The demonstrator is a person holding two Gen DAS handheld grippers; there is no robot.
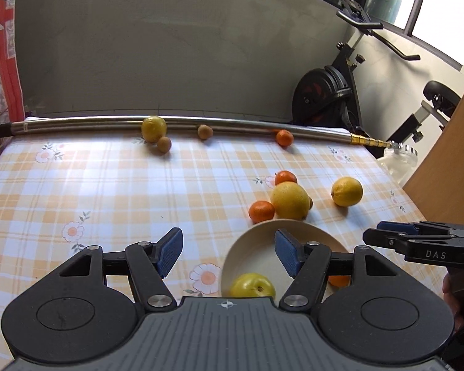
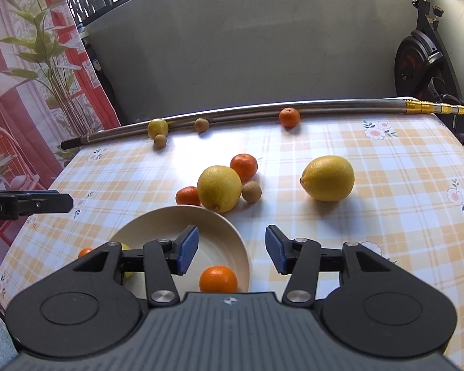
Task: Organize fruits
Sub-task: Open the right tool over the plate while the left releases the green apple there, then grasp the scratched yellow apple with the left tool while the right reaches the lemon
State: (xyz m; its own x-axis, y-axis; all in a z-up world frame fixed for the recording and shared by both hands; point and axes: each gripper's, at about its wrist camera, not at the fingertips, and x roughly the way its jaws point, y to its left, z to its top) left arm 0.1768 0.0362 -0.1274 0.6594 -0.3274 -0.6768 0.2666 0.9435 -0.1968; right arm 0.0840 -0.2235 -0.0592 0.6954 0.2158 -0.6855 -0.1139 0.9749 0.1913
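My left claw (image 1: 229,253) and right claw (image 2: 232,249) both stand apart, holding nothing, above the bowl (image 2: 157,219), which holds one mandarin (image 2: 218,279) and one yellow-green fruit (image 1: 252,285). Beyond on the worktop (image 2: 386,216): two lemons, three mandarins, three small brown fruits.

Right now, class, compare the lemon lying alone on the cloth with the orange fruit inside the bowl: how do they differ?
The lone lemon is yellow; the orange fruit is orange. The lemon is clearly bigger and oval with a pointed tip; the orange fruit is small and round. The lemon rests on the checked tablecloth, apart from other fruit; the orange fruit sits in the cream bowl. Neither is held.
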